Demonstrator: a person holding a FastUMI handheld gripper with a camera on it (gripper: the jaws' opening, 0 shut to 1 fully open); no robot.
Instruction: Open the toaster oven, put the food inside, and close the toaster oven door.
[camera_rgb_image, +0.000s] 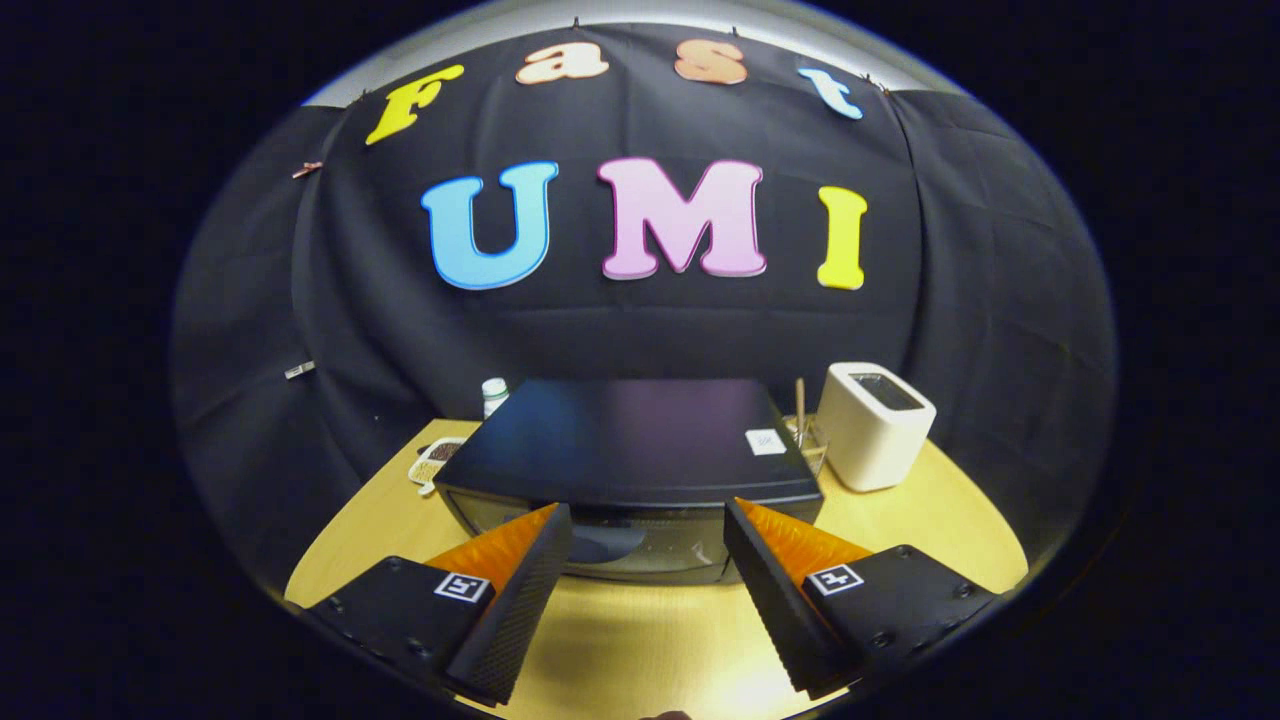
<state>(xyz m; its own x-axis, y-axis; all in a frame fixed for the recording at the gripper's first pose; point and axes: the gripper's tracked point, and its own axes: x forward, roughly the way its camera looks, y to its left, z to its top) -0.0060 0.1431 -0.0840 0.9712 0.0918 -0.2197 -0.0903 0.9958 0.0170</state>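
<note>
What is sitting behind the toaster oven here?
Behind the toaster oven: a white-capped bottle and a stick in a clear holder. Its body hides anything lower. The gripper is open, fingertips at the door.

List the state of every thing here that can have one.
Black toaster oven: glass door shut, nothing put inside yet as far as shows.
Hand-held gripper: fingers open, empty, just before the door.
White pop-up toaster: upright, slot empty.
Small white-capped bottle: upright, capped.
</note>
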